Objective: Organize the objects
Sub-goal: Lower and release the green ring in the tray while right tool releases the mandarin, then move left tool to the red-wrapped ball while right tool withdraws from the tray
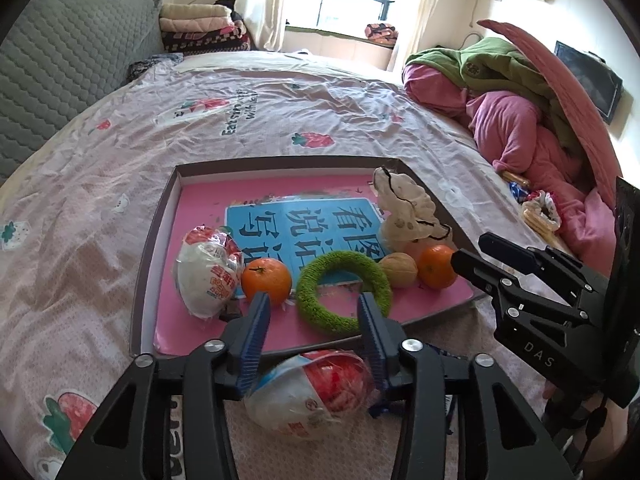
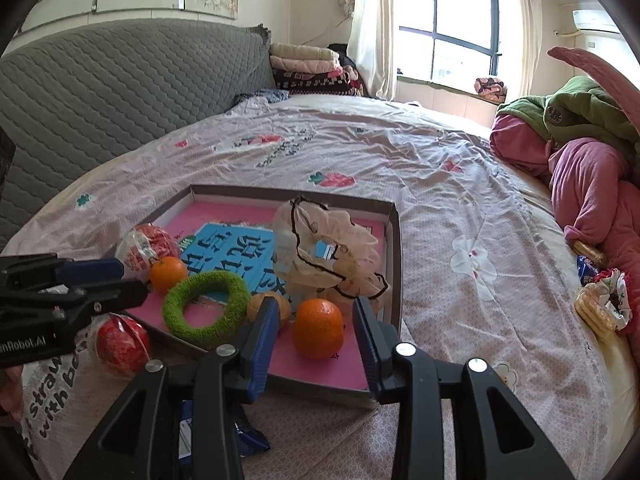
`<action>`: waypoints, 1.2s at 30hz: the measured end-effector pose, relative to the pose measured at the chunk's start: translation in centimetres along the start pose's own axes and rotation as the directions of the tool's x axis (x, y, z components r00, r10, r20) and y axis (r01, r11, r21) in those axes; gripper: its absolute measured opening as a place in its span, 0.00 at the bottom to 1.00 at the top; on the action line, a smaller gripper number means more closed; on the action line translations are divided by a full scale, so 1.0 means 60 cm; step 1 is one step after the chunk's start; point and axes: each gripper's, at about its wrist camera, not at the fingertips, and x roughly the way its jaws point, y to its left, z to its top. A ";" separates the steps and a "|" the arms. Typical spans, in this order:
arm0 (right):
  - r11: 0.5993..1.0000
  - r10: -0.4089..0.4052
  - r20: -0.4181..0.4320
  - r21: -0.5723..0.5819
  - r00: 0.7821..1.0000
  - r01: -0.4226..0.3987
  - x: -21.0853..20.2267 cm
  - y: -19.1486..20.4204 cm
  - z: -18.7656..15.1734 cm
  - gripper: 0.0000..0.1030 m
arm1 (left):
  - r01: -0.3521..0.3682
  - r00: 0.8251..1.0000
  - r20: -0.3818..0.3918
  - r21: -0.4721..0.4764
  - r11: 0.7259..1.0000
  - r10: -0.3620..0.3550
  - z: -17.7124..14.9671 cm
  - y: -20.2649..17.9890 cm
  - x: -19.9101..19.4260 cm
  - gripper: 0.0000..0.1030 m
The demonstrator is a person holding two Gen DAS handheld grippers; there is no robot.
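Observation:
A shallow box lid with a pink lining [image 1: 160, 240] [image 2: 394, 240] lies on the bed. In it are a red-and-white wrapped snack [image 1: 210, 270] [image 2: 146, 246], two oranges [image 1: 266, 280] [image 1: 437, 266] [image 2: 318, 328] [image 2: 168, 274], a green fuzzy ring [image 1: 344, 294] [image 2: 206, 308], a walnut [image 1: 399, 270] and a cream lace scrunchie [image 1: 408, 212] [image 2: 332, 252]. My left gripper [image 1: 314, 304] is open around a second wrapped snack [image 1: 316, 388] [image 2: 120, 340] lying on the bed before the lid. My right gripper [image 2: 316, 312] is open over the lid, around the near orange.
A blue packet [image 2: 244, 436] lies on the bed under my right gripper. Snack packets and biscuits [image 2: 600, 300] [image 1: 538, 212] lie at the right by a pile of pink and green clothes [image 2: 592, 168]. A grey quilted headboard [image 2: 100, 92] stands at the left.

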 end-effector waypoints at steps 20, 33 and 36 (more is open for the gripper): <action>1.000 0.002 0.103 0.012 0.995 -0.003 -0.045 0.006 0.007 0.56 | -0.010 1.000 0.025 0.013 1.000 0.009 -0.021 -0.017 -0.041 0.57; 1.000 0.011 0.137 0.019 0.991 -0.013 -0.065 0.010 0.009 0.58 | -0.039 0.998 0.057 0.011 0.999 0.038 -0.027 -0.009 -0.071 0.57; 1.000 0.013 0.141 0.021 0.990 -0.016 -0.069 0.011 0.010 0.59 | -0.043 0.997 0.057 0.009 0.999 0.042 -0.029 -0.008 -0.074 0.57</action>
